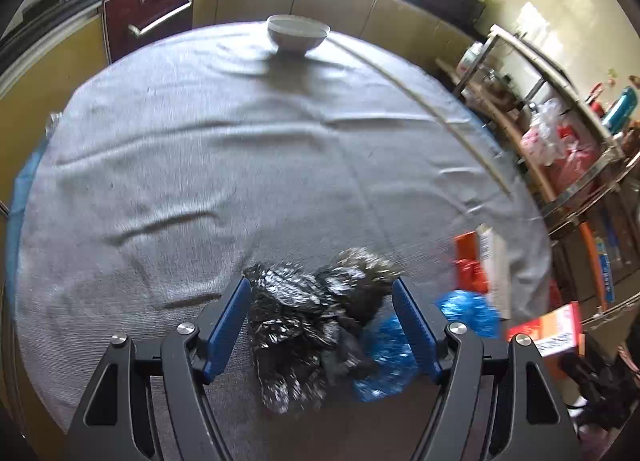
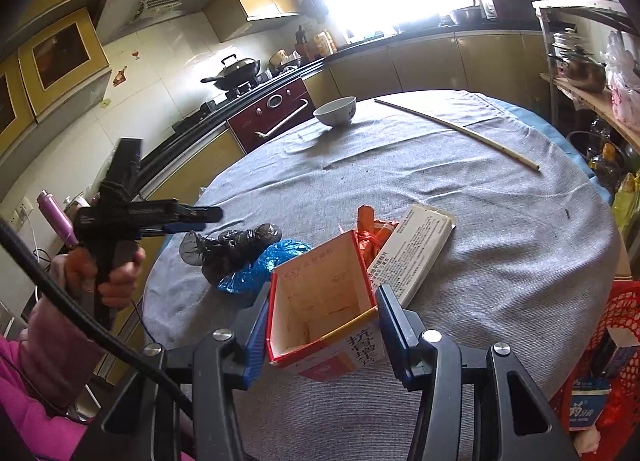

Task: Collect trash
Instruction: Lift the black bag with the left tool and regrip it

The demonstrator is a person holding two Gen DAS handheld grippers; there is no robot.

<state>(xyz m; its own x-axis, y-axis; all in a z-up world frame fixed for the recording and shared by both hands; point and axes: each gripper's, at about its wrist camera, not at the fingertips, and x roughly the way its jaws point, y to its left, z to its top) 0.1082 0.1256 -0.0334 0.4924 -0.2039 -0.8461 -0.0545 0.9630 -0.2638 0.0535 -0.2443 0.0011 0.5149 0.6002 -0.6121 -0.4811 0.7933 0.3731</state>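
A crumpled black plastic bag (image 1: 304,313) lies on the grey tablecloth with a blue plastic bag (image 1: 384,357) against its right side. My left gripper (image 1: 320,285) is open and hangs over the black bag, one blue pad on each side of it and neither pressing. From the right wrist, that left gripper (image 2: 208,219) hovers above and left of the black bag (image 2: 232,245) and blue bag (image 2: 260,265). My right gripper (image 2: 324,293) is shut on an open red-and-white carton (image 2: 320,313). Behind it lie an orange wrapper (image 2: 372,229) and a flat white box (image 2: 412,249).
A white bowl (image 2: 336,111) and a long thin stick (image 2: 460,131) lie at the far side of the round table (image 2: 520,261). A red mesh basket (image 2: 624,321) stands off the table's right edge. Kitchen cabinets, an oven and a cluttered shelf rack (image 1: 560,133) ring the table.
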